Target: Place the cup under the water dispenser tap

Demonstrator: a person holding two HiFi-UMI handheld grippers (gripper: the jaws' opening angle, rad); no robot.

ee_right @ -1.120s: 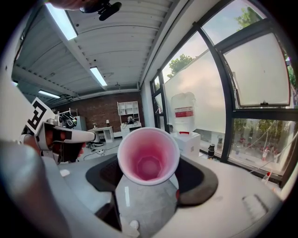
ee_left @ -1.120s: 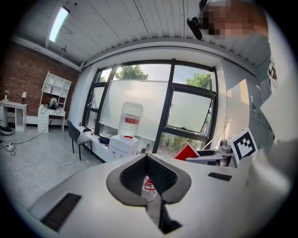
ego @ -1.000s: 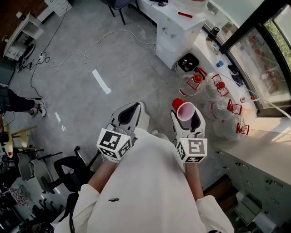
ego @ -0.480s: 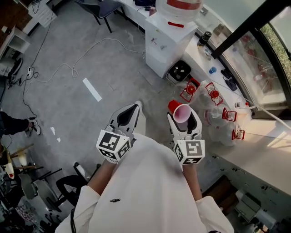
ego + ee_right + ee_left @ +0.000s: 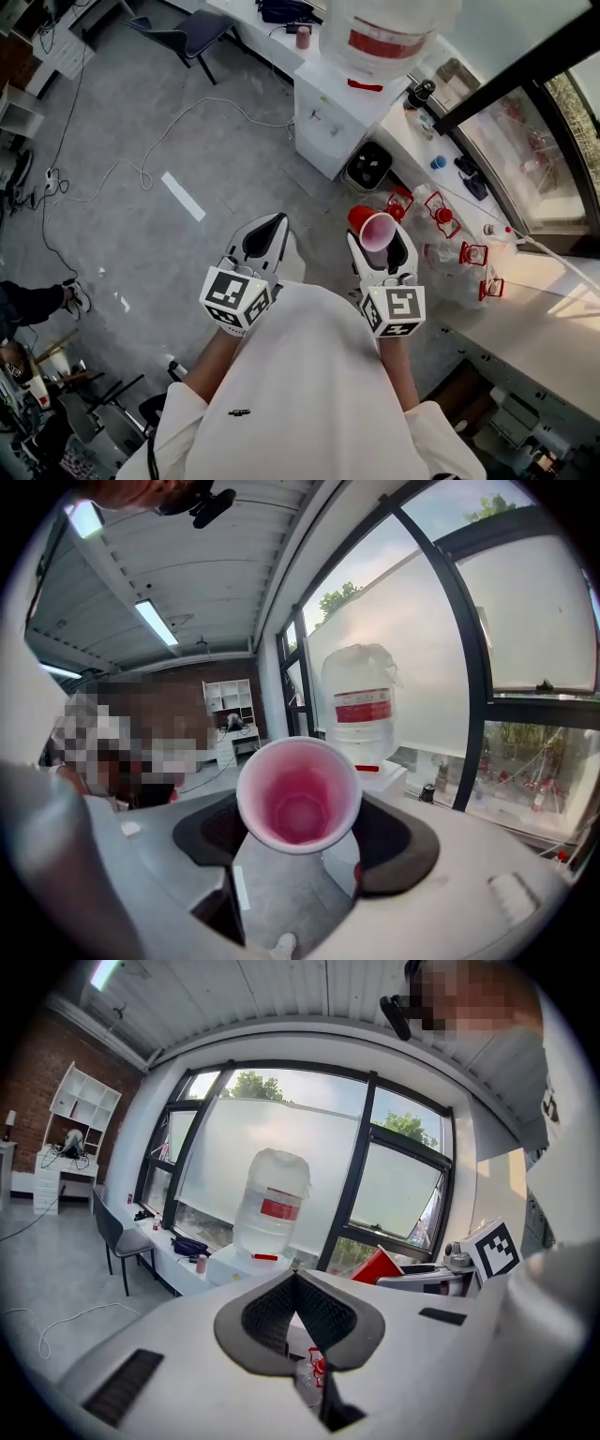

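Since the earlier frames, the water dispenser (image 5: 330, 111) has slid down from the top edge of the head view toward the grippers, and its bottle (image 5: 389, 33) with the red label now fills the top centre. The white tape strip (image 5: 183, 196) on the floor (image 5: 141, 253) has drifted up and left.

The grip has not changed. The right hand-held gripper (image 5: 380, 241) (image 5: 300, 836) clamps the red cup (image 5: 379, 230) (image 5: 298, 794) by its sides, with the pale pink mouth facing back toward its camera. The cup sits right of centre in the head view, well short of the dispenser. The left hand-held gripper (image 5: 269, 232) (image 5: 295, 1283) is closed, its pads meeting at the tips with nothing between them.

The floor is grey concrete, and a white cable (image 5: 202, 103) trails across it. Clear jugs (image 5: 441, 211) with red handles stand at the right, below a white table (image 5: 534, 314) that runs along the dark-framed window (image 5: 525, 122).
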